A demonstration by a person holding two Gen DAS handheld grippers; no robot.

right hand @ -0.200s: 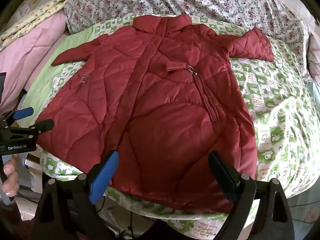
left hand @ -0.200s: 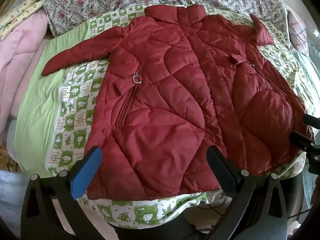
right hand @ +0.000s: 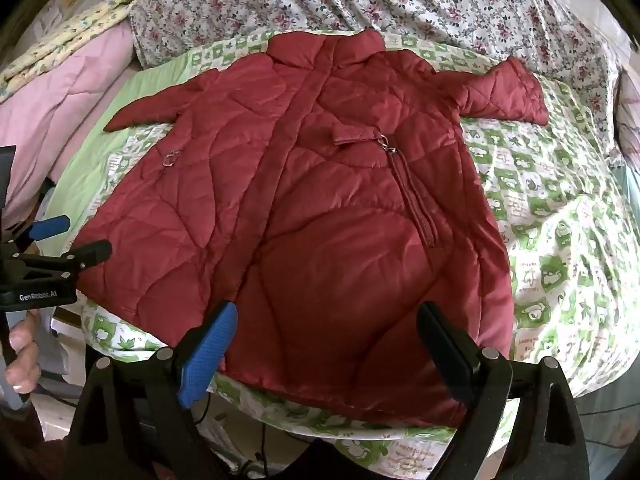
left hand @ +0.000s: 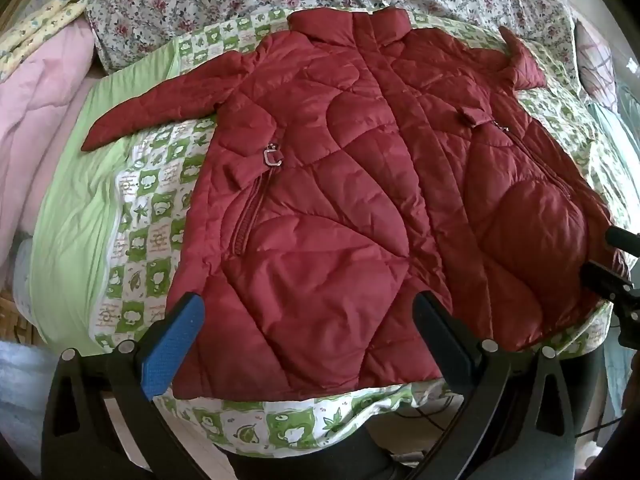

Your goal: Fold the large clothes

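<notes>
Red quilted puffer jacket (left hand: 352,208) lies front up and spread flat on the green-and-white patterned quilt (left hand: 152,216), collar far from the jaws and hem just ahead of them, both sleeves out to the sides, a layout that seems meant to expose every edge before the first fold. The left gripper (left hand: 308,344) hovers over the hem's left half and the right gripper (right hand: 328,344) over its right half, jaws of both spread wide and holding nothing, probably poised to take the hem.
</notes>
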